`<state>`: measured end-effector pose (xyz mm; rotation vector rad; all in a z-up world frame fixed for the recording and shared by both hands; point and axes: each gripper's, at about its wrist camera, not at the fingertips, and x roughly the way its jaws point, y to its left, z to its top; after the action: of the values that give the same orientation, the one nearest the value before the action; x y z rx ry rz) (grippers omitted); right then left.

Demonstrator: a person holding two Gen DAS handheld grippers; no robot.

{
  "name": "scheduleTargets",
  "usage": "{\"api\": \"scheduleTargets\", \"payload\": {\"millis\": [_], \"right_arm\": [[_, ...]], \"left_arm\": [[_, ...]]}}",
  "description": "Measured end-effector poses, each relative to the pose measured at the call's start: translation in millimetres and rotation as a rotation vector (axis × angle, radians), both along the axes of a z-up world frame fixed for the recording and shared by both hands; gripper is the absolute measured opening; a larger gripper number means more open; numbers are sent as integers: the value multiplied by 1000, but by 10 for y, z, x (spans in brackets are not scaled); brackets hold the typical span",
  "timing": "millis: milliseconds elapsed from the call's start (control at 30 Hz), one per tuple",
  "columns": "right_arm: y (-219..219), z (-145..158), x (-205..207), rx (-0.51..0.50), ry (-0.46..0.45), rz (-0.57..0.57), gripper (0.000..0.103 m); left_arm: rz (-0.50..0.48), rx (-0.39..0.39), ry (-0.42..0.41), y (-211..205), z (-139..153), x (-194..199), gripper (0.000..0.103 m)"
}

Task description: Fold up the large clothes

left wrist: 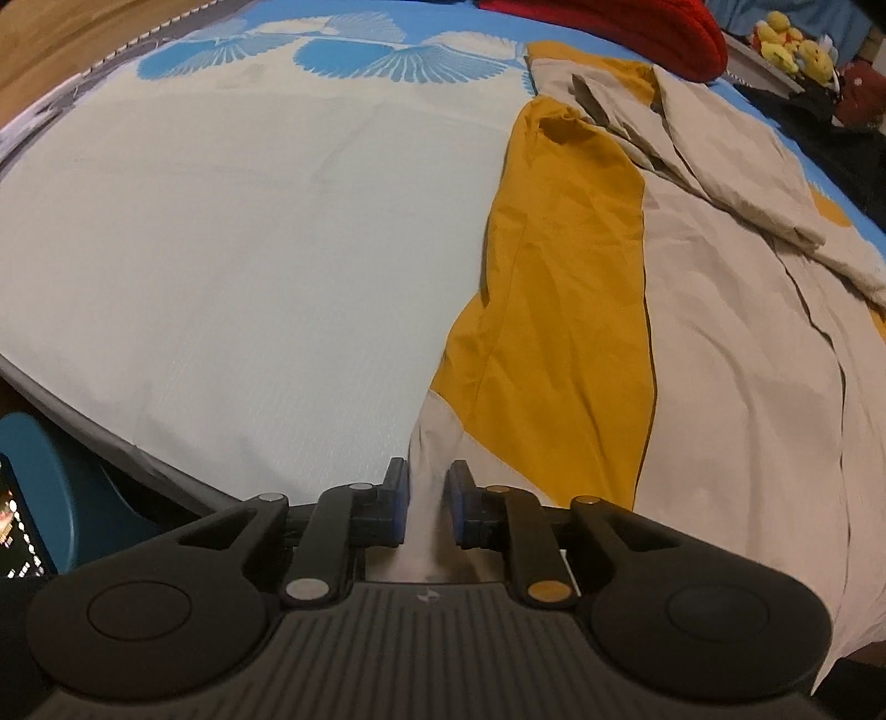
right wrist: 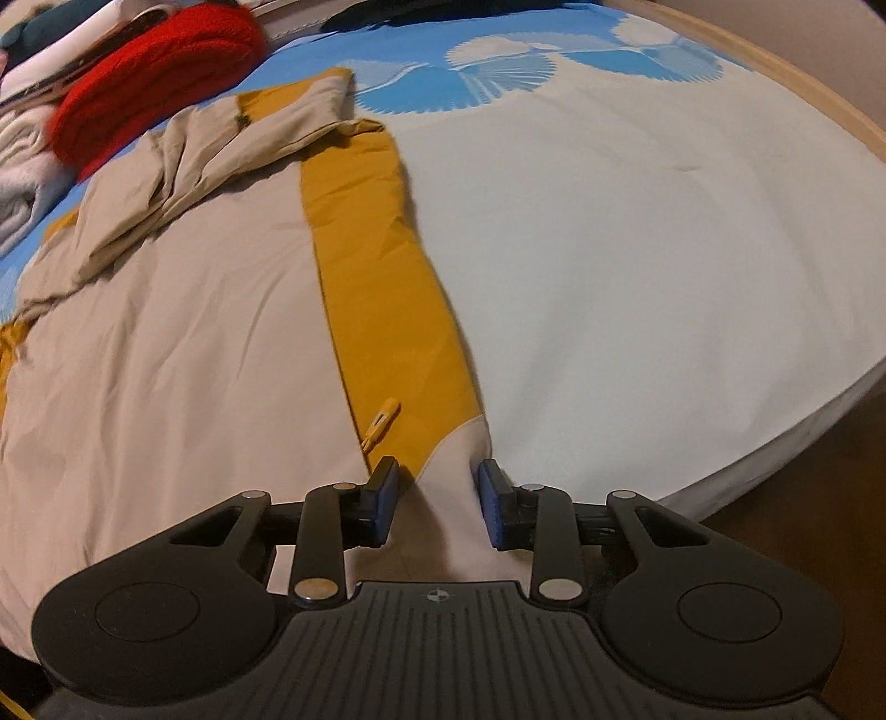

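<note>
A large beige jacket (left wrist: 720, 360) with mustard side panels (left wrist: 565, 277) lies spread on the bed, filling the right of the left wrist view. My left gripper (left wrist: 431, 501) is at its near corner, and its blue pads pinch a raised ridge of beige cloth. In the right wrist view the same jacket (right wrist: 194, 332) fills the left, with a mustard strip (right wrist: 376, 266) and a yellow zipper pull (right wrist: 382, 421). My right gripper (right wrist: 437, 495) straddles the other near beige corner. Its pads stand apart over cloth that lies flat between them.
The white and blue patterned sheet (left wrist: 249, 249) (right wrist: 637, 249) stretches away beside the jacket. A red knit garment (left wrist: 637, 27) (right wrist: 155, 72) lies at the far end, with plush toys (left wrist: 786, 39) and pale clothes (right wrist: 22, 183) nearby. The bed's edge and brown floor (right wrist: 803, 526) are close.
</note>
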<state>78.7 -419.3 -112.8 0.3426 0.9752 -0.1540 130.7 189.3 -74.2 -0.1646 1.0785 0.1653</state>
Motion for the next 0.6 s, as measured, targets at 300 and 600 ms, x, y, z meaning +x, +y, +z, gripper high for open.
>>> {"api": "scheduleTargets", "payload": {"millis": [300,600], "right_arm": [[61,39,-29,-21,-8,19,3],[-37,65,-59,31,-12,-44,15]], "left_arm": [[-19,23,-8,-59,3,2,6],[-12,-21,10,-26,-3,4,15]]}}
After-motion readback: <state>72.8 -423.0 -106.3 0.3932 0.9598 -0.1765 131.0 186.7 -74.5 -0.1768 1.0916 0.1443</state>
